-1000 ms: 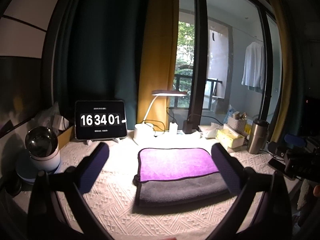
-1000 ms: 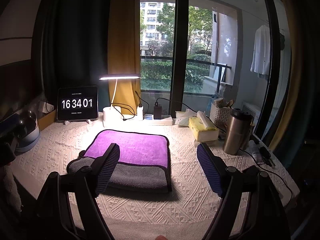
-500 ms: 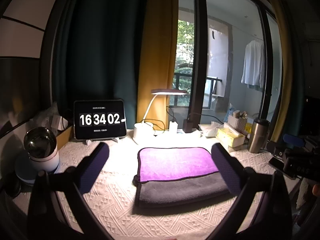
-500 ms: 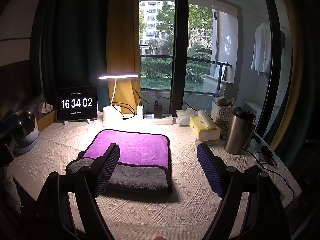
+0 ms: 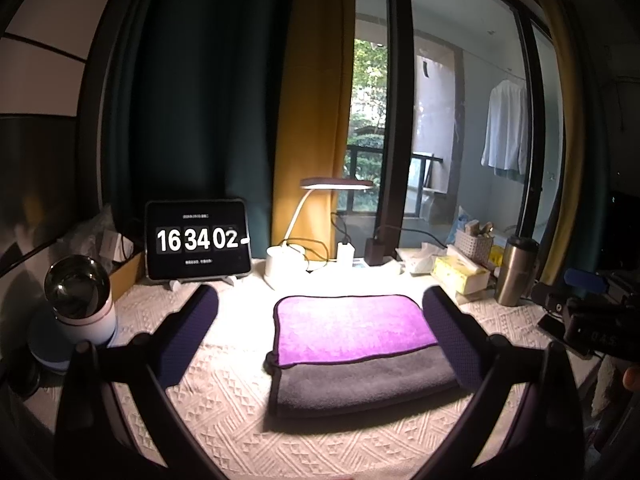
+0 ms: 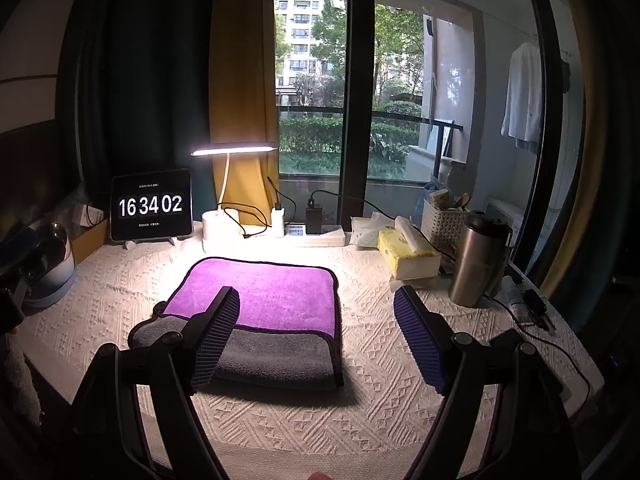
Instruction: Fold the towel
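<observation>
Both sets of jaws stand wide apart and hold nothing. On the left gripper, the two dark blue bumpy pads sit on either side of the folded towel, purple on top and grey underneath, and hang above the table without touching it. On the right gripper, one pad is in front of the towel's near left corner, and the other is off to the towel's right, over the white bumpy tablecloth.

From the left camera, the towel lies flat in the middle of the table, just past the pads at 12 o'clock. Its purple half is the far part and the grey half is the near part.

At 10 o'clock from the towel stands a black tablet clock that reads 16 34 02. At 12 o'clock a white desk lamp shines down. At 2 o'clock are a yellow tissue box and a tall silver metal cup, near each other. A round shiny silver and white pot is far off at 9 o'clock.
</observation>
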### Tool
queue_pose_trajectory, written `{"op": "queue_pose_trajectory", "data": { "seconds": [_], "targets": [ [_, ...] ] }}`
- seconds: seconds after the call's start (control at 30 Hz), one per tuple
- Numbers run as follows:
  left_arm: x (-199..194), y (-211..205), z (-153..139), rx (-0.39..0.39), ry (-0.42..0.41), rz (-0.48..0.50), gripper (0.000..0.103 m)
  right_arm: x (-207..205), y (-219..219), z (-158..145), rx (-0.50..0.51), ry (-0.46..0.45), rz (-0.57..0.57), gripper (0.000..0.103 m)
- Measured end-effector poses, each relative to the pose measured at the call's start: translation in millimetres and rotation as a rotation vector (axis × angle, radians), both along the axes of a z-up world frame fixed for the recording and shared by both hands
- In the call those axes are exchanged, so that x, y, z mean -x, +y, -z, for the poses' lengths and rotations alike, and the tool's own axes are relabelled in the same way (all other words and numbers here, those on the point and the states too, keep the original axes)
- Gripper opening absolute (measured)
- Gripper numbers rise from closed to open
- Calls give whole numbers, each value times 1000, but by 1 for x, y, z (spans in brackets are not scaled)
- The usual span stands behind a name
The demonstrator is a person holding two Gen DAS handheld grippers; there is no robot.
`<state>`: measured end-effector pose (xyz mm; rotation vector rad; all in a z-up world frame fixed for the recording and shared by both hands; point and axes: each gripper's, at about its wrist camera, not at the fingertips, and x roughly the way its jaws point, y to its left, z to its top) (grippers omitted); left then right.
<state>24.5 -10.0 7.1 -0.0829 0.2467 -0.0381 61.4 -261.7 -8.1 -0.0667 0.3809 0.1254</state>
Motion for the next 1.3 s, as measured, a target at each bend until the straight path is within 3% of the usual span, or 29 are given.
{"op": "queue_pose_trajectory", "data": {
  "seconds": [0.8,1.3],
  "targets": [
    [-15,-5,0,-18,13,5,103,-15,-2,6,-15,26,-16,82],
    [-69,-1,30,-6,139,-13,102,-62,-4,29,-9,97,-34,82]
  ]
}}
